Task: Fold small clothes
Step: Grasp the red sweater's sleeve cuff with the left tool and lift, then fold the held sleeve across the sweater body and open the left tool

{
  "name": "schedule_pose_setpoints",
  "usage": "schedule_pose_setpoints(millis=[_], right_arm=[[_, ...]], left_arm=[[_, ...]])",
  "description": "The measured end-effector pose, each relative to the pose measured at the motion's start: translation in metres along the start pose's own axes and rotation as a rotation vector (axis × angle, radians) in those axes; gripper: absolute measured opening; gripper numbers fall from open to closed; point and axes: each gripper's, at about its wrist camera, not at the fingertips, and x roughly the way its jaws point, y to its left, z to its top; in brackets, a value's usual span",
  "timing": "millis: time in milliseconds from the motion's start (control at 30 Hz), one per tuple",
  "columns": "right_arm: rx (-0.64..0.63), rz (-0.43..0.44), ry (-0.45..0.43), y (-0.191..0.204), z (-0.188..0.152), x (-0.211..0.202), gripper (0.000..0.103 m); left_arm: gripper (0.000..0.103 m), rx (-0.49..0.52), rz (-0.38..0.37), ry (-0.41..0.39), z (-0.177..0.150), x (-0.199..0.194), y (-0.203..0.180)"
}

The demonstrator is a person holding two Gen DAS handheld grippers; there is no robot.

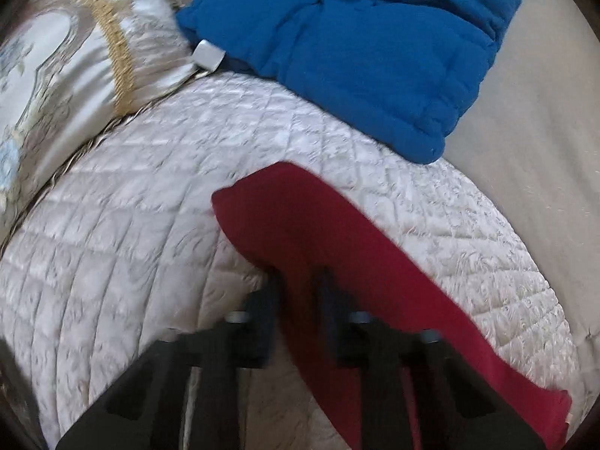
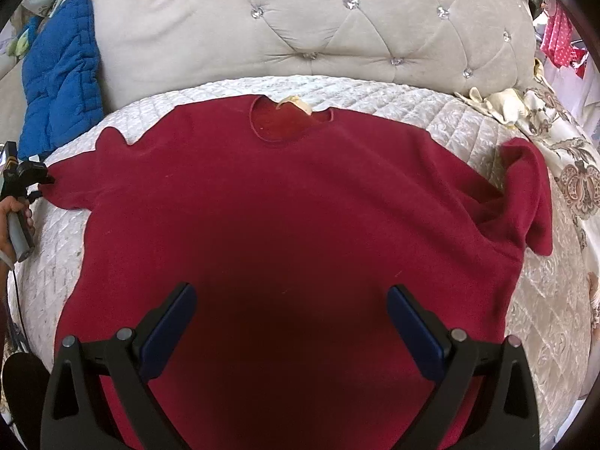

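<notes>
Garment: a dark red sweater lay spread flat, front up, on the bed, neckline toward the headboard and a pale label showing inside the collar.
Sleeves: the sleeve on the picture's left stretched out toward the bed edge; the one on the right was bunched and folded over on itself.
Left gripper: blurred in its own camera, its two dark fingers stood close together with red cloth of the sleeve between them, pinching it; in the right wrist view it appeared at the far left edge, at the cuff.
Hand: a person's hand gripped the left gripper's grey handle, with a thin cable hanging below it.
Right gripper: held over the lower body of the sweater, its blue-padded fingers spread wide apart, nothing between them but the cloth beneath; whether the tips touched the cloth could not be told.
Bed cover: a white quilted bedspread with a diamond stitch lay under the garment.
Blue quilt: a bright blue padded blanket sat just beyond the sleeve, near it but apart.
Cushion: a satin pillow with gold fringe lay beside the blue blanket.
Headboard: a beige tufted headboard with shiny buttons rose behind the collar.
Right side: a floral patterned cover lay close to the bunched sleeve.
</notes>
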Motion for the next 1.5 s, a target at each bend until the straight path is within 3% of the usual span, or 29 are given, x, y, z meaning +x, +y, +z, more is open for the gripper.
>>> schedule_pose_setpoints(millis=[67,200,367,500,633,700,800,867,933,1000,1133,1300,1333,1367,1400,1433,1500], right_arm=[[0.012,0.001,-0.003,-0.004,0.001,0.0,0.103],[0.032,0.005,-0.011,-0.011,0.003,-0.002,0.103],[0.084,-0.004,-0.05,-0.03,0.006,-0.015,0.103],[0.117,-0.018,-0.081,-0.051,0.006,-0.03,0.103],[0.162,-0.054,-0.101,-0.079,0.002,-0.043,0.103],[0.191,-0.046,-0.099,-0.092,0.0,-0.045,0.103],[0.256,-0.006,-0.086,-0.111,-0.001,-0.045,0.103],[0.27,0.014,-0.099,-0.117,0.002,-0.044,0.103],[0.263,0.031,-0.11,-0.116,0.005,-0.041,0.103],[0.23,0.071,-0.12,-0.109,0.014,-0.034,0.103],[0.129,0.112,-0.13,-0.083,0.034,-0.015,0.097],[-0.013,0.067,-0.139,-0.045,0.073,0.025,0.083],[-0.048,0.065,-0.124,-0.036,0.079,0.04,0.069],[-0.076,0.062,-0.089,-0.03,0.084,0.054,0.035],[-0.098,0.041,-0.036,-0.024,0.089,0.068,0.017],[-0.096,0.022,-0.031,-0.024,0.091,0.069,0.005],[-0.037,0.104,-0.099,-0.035,0.093,0.047,0.005]], left_arm=[[0.0,0.02,-0.039,-0.011,0.006,-0.012,-0.009],[0.0,0.161,-0.249,-0.112,-0.009,-0.093,-0.058],[0.0,0.362,-0.526,-0.167,-0.072,-0.2,-0.138],[0.0,0.504,-0.681,-0.08,-0.151,-0.234,-0.206],[0.0,0.589,-0.716,0.055,-0.227,-0.218,-0.256],[0.007,0.659,-0.7,0.139,-0.259,-0.201,-0.273],[0.007,0.771,-0.662,0.214,-0.288,-0.201,-0.278],[0.009,0.786,-0.688,0.195,-0.283,-0.219,-0.259],[0.018,0.78,-0.652,0.133,-0.266,-0.234,-0.236],[0.033,0.729,-0.569,0.04,-0.245,-0.243,-0.203],[0.037,0.52,-0.418,-0.068,-0.202,-0.219,-0.148],[0.037,0.348,-0.322,0.009,-0.176,-0.164,-0.113],[0.037,0.336,-0.315,0.013,-0.175,-0.162,-0.109],[0.037,0.325,-0.307,0.019,-0.174,-0.157,-0.108],[0.037,0.326,-0.304,0.021,-0.172,-0.156,-0.109],[0.037,0.332,-0.303,0.02,-0.173,-0.156,-0.111],[0.037,0.348,-0.3,0.004,-0.173,-0.16,-0.115]])
